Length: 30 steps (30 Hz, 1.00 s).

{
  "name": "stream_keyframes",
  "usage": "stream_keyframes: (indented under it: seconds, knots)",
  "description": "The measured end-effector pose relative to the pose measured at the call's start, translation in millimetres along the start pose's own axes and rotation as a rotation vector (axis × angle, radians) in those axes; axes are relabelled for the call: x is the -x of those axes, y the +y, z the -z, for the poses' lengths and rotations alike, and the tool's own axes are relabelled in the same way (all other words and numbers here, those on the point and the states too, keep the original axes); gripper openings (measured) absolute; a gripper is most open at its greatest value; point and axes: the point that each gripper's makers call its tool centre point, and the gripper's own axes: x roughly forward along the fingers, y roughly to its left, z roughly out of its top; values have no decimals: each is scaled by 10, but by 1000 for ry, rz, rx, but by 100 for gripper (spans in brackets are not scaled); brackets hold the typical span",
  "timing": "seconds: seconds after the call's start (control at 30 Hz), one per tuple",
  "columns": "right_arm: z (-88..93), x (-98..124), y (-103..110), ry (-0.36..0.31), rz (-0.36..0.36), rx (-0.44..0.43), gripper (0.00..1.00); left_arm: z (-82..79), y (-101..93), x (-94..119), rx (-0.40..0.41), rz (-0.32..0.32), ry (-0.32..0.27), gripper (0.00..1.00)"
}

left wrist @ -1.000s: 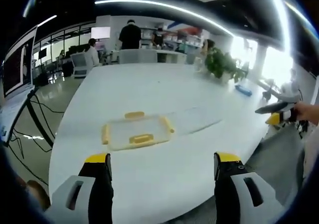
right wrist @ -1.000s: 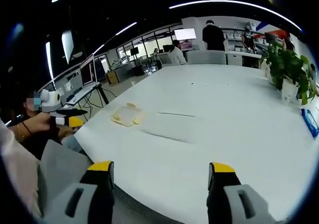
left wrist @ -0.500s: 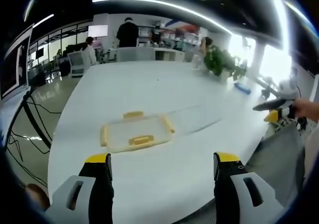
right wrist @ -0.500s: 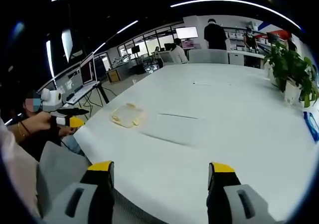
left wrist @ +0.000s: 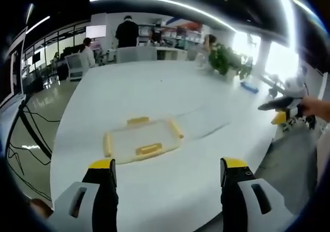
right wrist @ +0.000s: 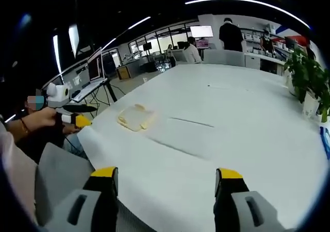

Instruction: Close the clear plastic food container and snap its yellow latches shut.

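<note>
The clear plastic food container (left wrist: 142,140) lies flat on the white table (left wrist: 154,93), near its close edge, in the left gripper view. Yellow latches (left wrist: 148,149) frame it: one on the near long side, one on the far side, one at each short end. To its right a clear flat sheet (left wrist: 203,119), hard to make out, lies on the tabletop just beside it.

The left gripper (left wrist: 168,170) hangs short of the container, both yellow-tipped jaws spread wide with nothing between them, pointing over the table edge at it. At the right of that view a hand (left wrist: 315,107) holds the other gripper level, off the table's side.

In the right gripper view the container (right wrist: 134,118) sits small and well away, toward the table's left corner. The right gripper (right wrist: 165,176) is spread wide too, holding nothing, aimed across the tabletop. A hand (right wrist: 38,119) at the left grips the left gripper (right wrist: 77,119) just off the table's corner.

Against half a second ago: the container lies as it did, and both sets of jaws stay spread. In the right gripper view the container now shows slightly higher and closer in. A potted plant (left wrist: 223,61) stands far back, with people (left wrist: 126,32) at the desks.
</note>
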Motion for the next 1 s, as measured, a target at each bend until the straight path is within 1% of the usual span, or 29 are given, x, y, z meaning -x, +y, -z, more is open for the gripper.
stream_keyframes:
  seconds: [0.2, 0.47, 0.77, 0.9, 0.97, 1.0]
  knots:
    - [-90, -106, 14, 0, -20, 17, 77, -7, 69, -52, -15, 7, 19, 81]
    - [-178, -240, 64, 6, -39, 46, 76, 23, 194, -120, -72, 7, 63, 79]
    - [-308, -341, 88, 5, -59, 79, 76, -2, 314, -163, -104, 9, 81, 78]
    - [-369, -386, 103, 5, -70, 99, 76, 12, 316, -202, -109, 22, 98, 78]
    - [-399, -422, 103, 9, -80, 116, 76, 2, 272, -242, -123, 56, 110, 78]
    - [-404, -434, 102, 13, -84, 122, 76, -2, 268, -255, -134, 61, 115, 78]
